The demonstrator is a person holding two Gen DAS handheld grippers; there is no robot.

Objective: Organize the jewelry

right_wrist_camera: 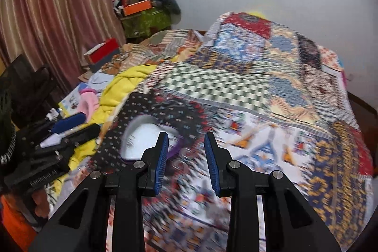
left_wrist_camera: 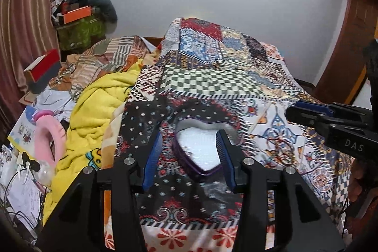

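Heart-shaped box [left_wrist_camera: 199, 152] on bedspread [left_wrist_camera: 212, 84], contents unclear, R view blurred

The left tool [left_wrist_camera: 190, 155] hangs with jaws spread, its blue pads either side of an open heart-shaped purple box [left_wrist_camera: 200, 150] lined in white, resting on the patchwork bedspread [left_wrist_camera: 212, 77]. Right of the box, the right tool [left_wrist_camera: 330, 119] reaches in; a yellow blanket [left_wrist_camera: 94, 115] lies to its left.
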